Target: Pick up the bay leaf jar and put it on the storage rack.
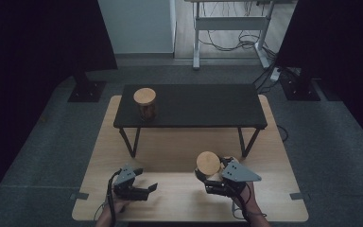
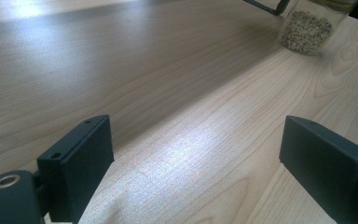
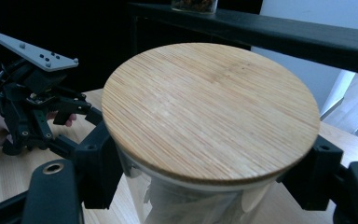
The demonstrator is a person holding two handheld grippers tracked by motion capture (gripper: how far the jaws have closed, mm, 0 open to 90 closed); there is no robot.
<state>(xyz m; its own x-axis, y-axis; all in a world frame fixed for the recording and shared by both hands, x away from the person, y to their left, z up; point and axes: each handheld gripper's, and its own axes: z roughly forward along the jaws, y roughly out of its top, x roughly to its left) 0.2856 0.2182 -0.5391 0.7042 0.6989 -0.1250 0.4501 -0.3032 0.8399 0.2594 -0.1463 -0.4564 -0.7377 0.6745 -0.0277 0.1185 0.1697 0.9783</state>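
A: Where are the jars?

B: One glass jar with a bamboo lid (image 1: 208, 163) stands on the light wooden desk (image 1: 179, 198), near its front right, between the jaws of the right tongs (image 1: 207, 178). In the right gripper view the two black jaws press against the glass just under the lid (image 3: 209, 109), so those tongs are clamped on that jar.

A: And the other?

B: A second jar with a bamboo lid (image 1: 145, 103) sits on the left part of the low black bench (image 1: 203, 101) that stands on the desk. Its contents look dark brown; what they are I cannot make out.

A: The left tongs?

B: The left tongs (image 1: 144, 189) hover near the desk's front left, jaws spread wide with bare wood grain between them in the left gripper view (image 2: 193, 154). They grasp nothing.

A: What is hidden or cut off?

B: The held jar's lower body is cut off at the bottom of the right gripper view; something pale shows through the glass (image 3: 168, 205), blurred. In the left gripper view the jar's base (image 2: 307, 28) appears at the top right, holding small pale beans or pellets, its top cropped away. The person's hands (image 1: 248, 208) are cut by the bottom edge of the high view. The room's sides fall into darkness.

A: Any writing or labels?

B: I can read none on the jars, the lids or the grey plate (image 3: 30, 50) of the left tongs.
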